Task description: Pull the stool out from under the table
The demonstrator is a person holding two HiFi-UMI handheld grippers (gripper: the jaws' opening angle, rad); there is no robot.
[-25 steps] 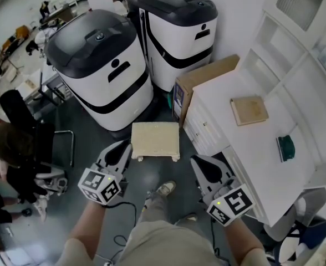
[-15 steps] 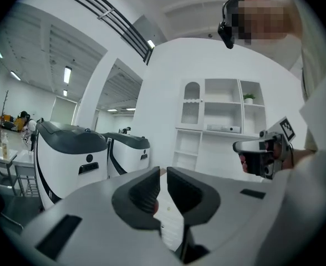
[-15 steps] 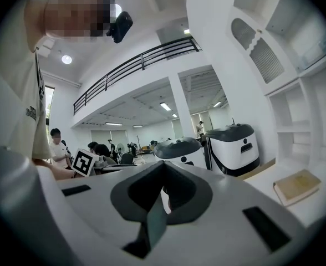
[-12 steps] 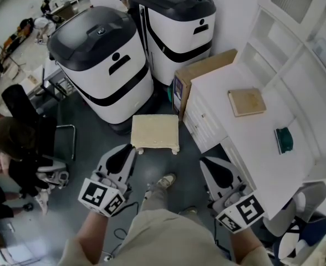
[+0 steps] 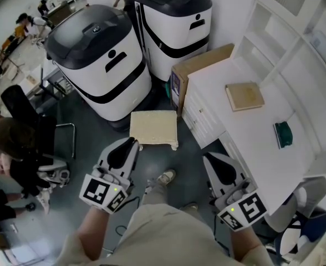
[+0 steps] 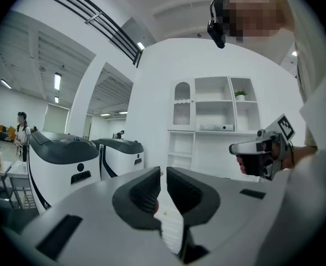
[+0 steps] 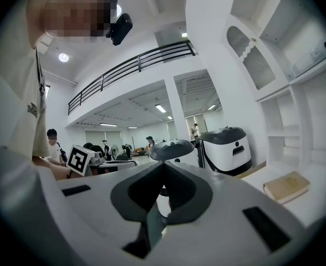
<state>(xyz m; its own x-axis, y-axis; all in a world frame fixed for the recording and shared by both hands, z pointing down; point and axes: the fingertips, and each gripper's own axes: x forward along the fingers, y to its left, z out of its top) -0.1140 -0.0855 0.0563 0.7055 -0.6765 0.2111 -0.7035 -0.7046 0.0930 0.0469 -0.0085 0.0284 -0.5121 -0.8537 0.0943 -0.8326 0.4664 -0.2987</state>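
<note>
On the dark grey floor [image 5: 188, 155], in front of the person's shoe, a small square stool of pale wood [image 5: 154, 127] is seen. It stands clear of the white table [image 5: 251, 148], just beside its drawer front and near a brown cardboard box [image 5: 199, 68]. Behind the stool two large white machines with dark grey lids [image 5: 105, 65] are placed. The left gripper [image 5: 131, 144] is held close to the stool's near left corner. Its jaws are closed to a thin slit and nothing is held between them. The right gripper [image 5: 208, 158] is held beside the table edge, with its jaws pressed together and empty. On the table a flat wooden block [image 5: 245, 96] and a small green object [image 5: 283, 134] are laid.
</note>
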